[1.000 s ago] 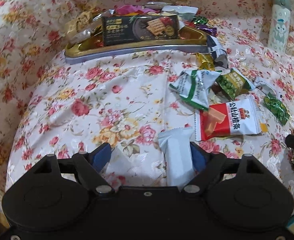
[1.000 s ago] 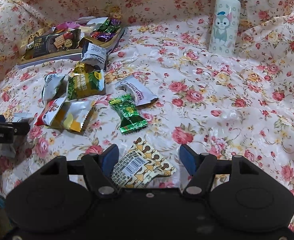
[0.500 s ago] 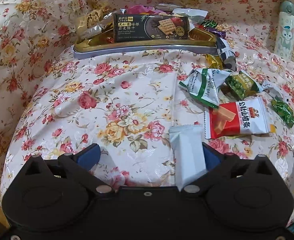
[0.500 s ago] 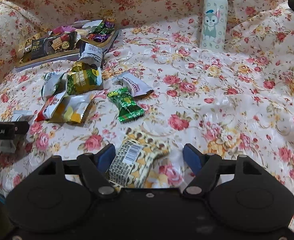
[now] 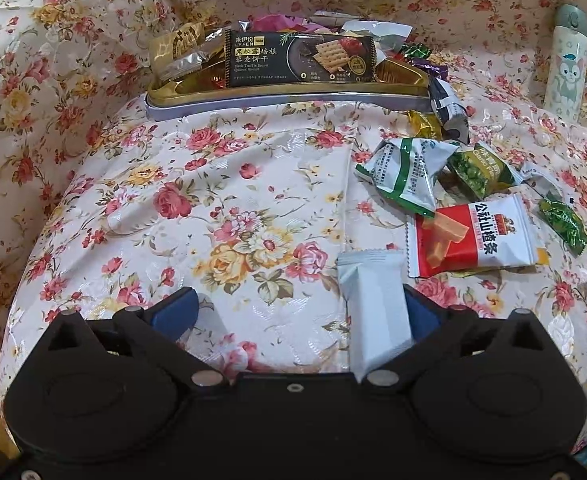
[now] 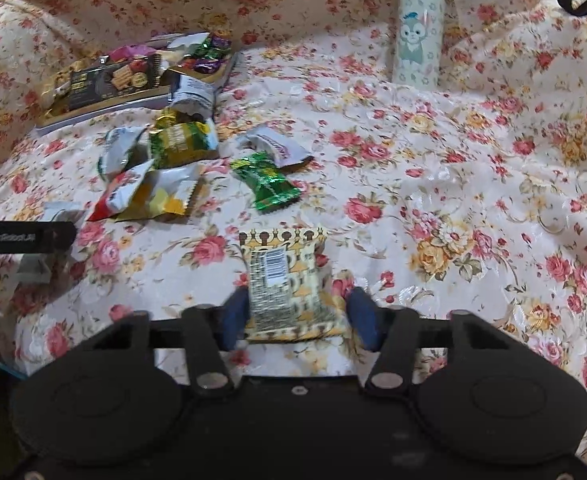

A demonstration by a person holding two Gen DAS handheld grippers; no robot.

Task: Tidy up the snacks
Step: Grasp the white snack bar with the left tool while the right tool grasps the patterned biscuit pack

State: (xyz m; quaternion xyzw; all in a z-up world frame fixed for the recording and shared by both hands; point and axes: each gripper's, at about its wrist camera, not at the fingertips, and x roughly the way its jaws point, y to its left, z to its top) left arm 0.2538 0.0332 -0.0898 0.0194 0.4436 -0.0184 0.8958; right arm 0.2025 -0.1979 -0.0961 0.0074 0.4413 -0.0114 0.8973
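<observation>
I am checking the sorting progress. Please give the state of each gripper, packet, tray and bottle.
left gripper: jaws open wide, white packet beside one pad, loose
right gripper: jaws closing around yellow patterned packet
gold tray: open, holding several snacks
red and white packet: lying flat on the cloth
bottle: upright, cap shut

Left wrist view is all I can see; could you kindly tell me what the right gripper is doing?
Observer: The right gripper has its jaws closing around a yellow patterned packet with a barcode, lying on the floral cloth.
Operator: Thank you. Are both pads on it?
Observer: No; one pad stands apart from its edge.
Operator: Is anything beyond the bottle?
Observer: A black strap loop lies to the right of the bottle.
</observation>
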